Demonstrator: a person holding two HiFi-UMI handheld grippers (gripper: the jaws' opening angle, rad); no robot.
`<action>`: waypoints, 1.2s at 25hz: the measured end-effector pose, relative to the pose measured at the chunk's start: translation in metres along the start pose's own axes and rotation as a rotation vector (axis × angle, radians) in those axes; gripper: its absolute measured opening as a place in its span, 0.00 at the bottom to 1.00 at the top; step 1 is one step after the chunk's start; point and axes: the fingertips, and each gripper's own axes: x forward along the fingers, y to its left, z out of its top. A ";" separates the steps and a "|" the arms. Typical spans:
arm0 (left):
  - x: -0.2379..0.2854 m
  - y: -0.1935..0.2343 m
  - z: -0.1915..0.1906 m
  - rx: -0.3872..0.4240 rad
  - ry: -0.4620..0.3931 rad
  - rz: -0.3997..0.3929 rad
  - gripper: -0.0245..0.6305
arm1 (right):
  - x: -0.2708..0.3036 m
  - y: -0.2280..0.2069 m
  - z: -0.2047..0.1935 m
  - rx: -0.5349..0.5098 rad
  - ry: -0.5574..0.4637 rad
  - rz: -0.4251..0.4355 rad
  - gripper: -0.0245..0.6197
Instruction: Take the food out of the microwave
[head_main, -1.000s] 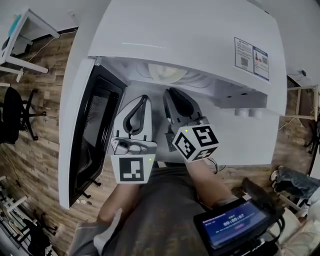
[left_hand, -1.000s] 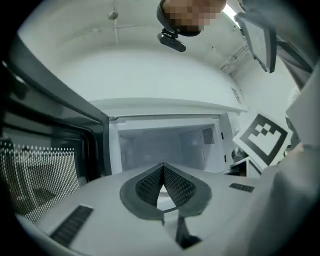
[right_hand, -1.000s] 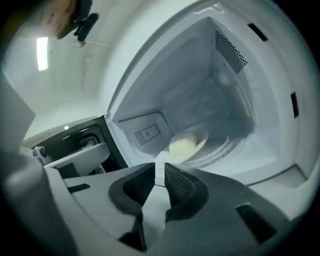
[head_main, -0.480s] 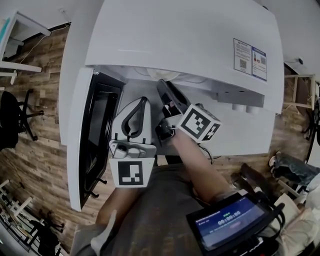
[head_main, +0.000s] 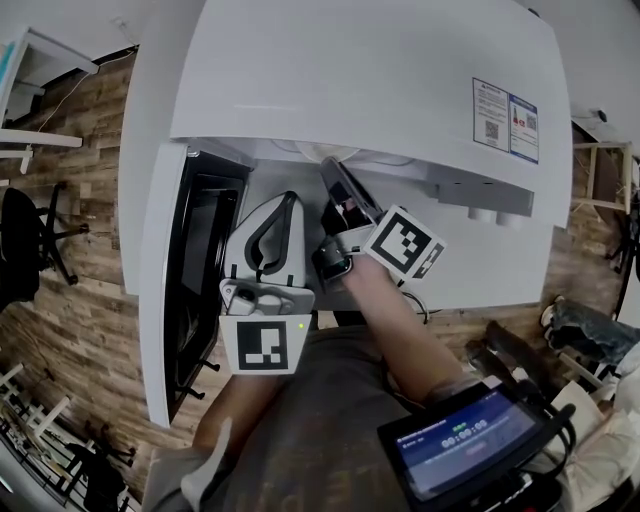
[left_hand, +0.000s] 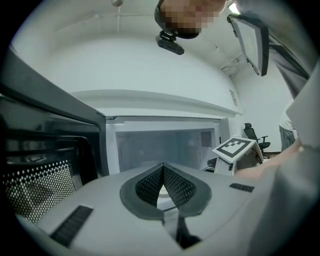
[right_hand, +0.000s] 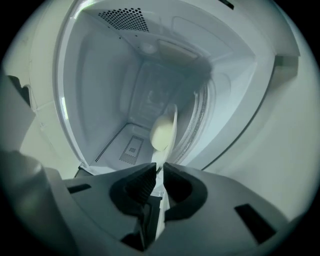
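Rolled sideways to meet the thin rim, the right gripper (right_hand: 161, 172) has just been closing and pinches the near edge of the plate (right_hand: 174, 120) inside the microwave (head_main: 350, 80). The left gripper (left_hand: 163, 166) hovers at its left, jaws together, empty. The food (right_hand: 160, 132) is a pale, smooth lump on that white plate.

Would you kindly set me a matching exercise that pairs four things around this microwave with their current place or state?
1. microwave door
2. left gripper
3. plate
4. food

A. sitting on the plate
B. swung open at the left
C. fingers together, nothing between them
D. rim between the fingers of the right gripper

Pairs: 1-B, 2-C, 3-D, 4-A. The right gripper's fingers have just been closing, with that rim between them.
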 end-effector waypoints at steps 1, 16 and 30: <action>0.000 0.000 0.001 0.000 -0.002 0.002 0.05 | -0.003 0.000 -0.001 0.002 -0.001 0.000 0.11; -0.003 -0.012 0.006 -0.021 0.010 -0.007 0.05 | -0.034 -0.003 -0.009 0.017 0.017 0.007 0.16; -0.002 -0.004 0.005 -0.019 0.011 -0.025 0.05 | -0.008 -0.016 -0.001 0.137 -0.017 0.001 0.20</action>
